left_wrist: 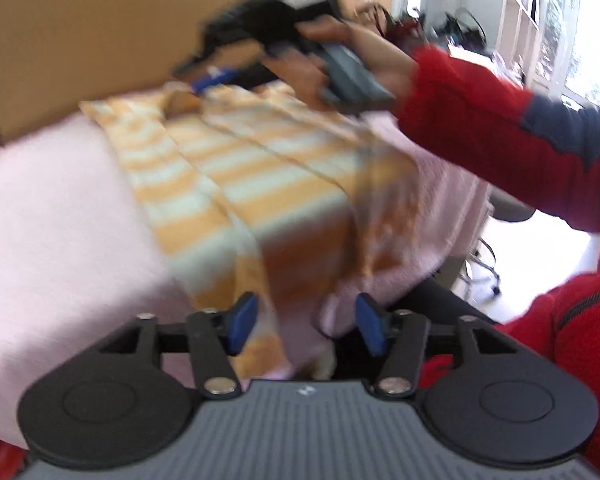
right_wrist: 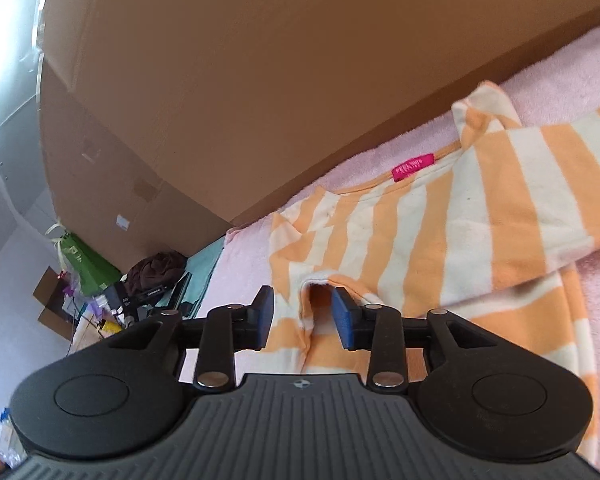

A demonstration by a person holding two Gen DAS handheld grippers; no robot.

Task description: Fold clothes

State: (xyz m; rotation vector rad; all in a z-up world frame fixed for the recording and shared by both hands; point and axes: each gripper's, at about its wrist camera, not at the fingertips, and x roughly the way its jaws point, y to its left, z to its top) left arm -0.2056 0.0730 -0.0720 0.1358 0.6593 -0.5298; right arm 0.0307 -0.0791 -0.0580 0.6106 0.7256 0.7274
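Both my grippers gape over the striped shirt on the pink towel.

My right gripper [right_wrist: 302,314] stands apart astride a sleeve cuff [right_wrist: 318,300] at lower centre; my left gripper [left_wrist: 306,326], also spread, holds nothing at the hem. The orange-and-cream shirt [right_wrist: 480,216] looks light, limp, partly folded; pinch cuffs or hem. Cardboard wall [right_wrist: 260,80] crowds the upper frame; pink towel [left_wrist: 52,220] leaves room left.

right gripper [right_wrist: 302,316]: jaws apart, over sleeve opening
shirt [right_wrist: 440,236]: orange/cream stripes, flat on pink towel [right_wrist: 548,80]
label [right_wrist: 413,167]: pink, at collar
cardboard box [right_wrist: 260,80]: behind towel
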